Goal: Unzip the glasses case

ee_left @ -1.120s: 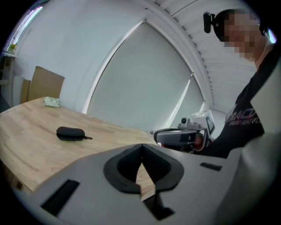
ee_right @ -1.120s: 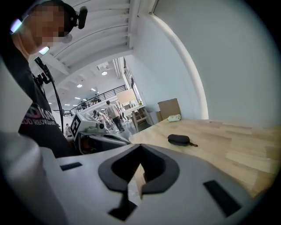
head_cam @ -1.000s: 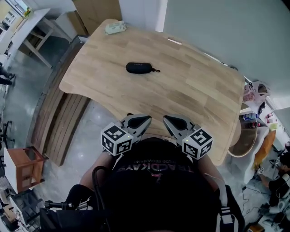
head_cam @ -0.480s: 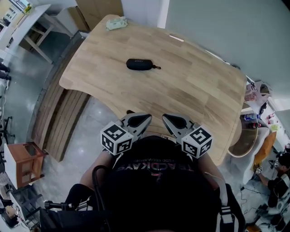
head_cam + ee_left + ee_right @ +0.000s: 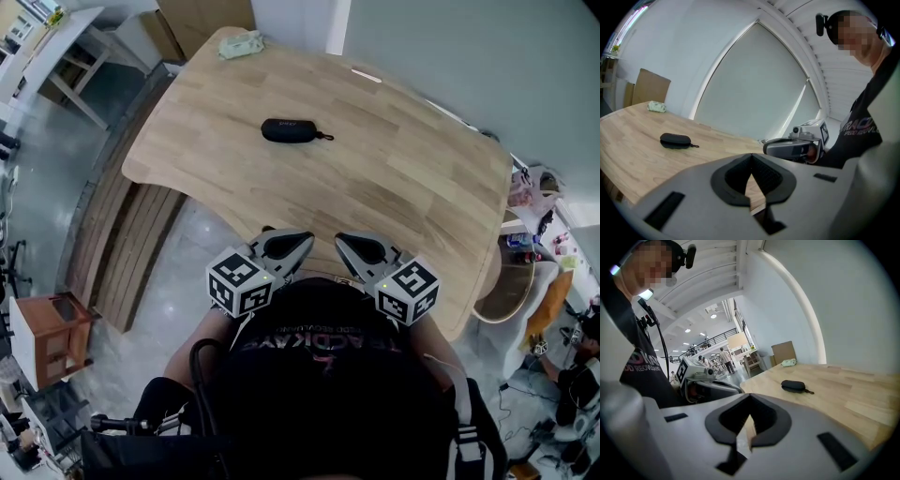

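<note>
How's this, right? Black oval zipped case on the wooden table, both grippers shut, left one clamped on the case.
No. The left gripper is shut empty; the left gripper view shows the black oval zipped case lying far ahead on the wooden table.

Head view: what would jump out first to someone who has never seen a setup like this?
Nearest the camera, the left gripper and the right gripper, grey with black-and-white square markers, sit side by side against the person, both shut and empty. Beyond them spreads a big wooden table. A small black glasses case lies toward the table's far side, well away from both grippers.
</note>
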A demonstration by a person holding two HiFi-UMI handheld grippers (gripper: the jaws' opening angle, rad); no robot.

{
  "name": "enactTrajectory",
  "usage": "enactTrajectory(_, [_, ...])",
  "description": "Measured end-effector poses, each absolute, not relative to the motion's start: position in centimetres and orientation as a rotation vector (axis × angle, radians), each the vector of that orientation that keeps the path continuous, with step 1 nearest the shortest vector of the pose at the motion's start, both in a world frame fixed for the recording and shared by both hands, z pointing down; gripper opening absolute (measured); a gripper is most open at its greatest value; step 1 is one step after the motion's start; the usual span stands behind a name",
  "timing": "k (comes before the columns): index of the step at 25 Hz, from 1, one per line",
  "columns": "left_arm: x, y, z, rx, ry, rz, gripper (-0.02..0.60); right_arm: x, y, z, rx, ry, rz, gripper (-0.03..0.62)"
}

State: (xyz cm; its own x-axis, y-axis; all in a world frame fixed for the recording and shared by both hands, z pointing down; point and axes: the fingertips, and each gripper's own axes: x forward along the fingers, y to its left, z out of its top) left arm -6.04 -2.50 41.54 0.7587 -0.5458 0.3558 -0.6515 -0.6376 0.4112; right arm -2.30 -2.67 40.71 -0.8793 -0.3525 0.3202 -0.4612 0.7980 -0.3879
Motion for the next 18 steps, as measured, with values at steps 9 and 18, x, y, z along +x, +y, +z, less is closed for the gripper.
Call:
enactTrajectory(9, [-5.79, -3.03, 41.44, 2.443, -0.901, 0.286, 0.013, -1.9, -3.05, 40.79, 0.645, -2.751, 0.684, 0.017])
enactTrajectory(18, [-5.67, -3.31, 41.38, 2.45, -0.909, 0.303, 0.014, -1.96, -3.28, 40.81, 0.625, -2.75, 0.677, 0.017])
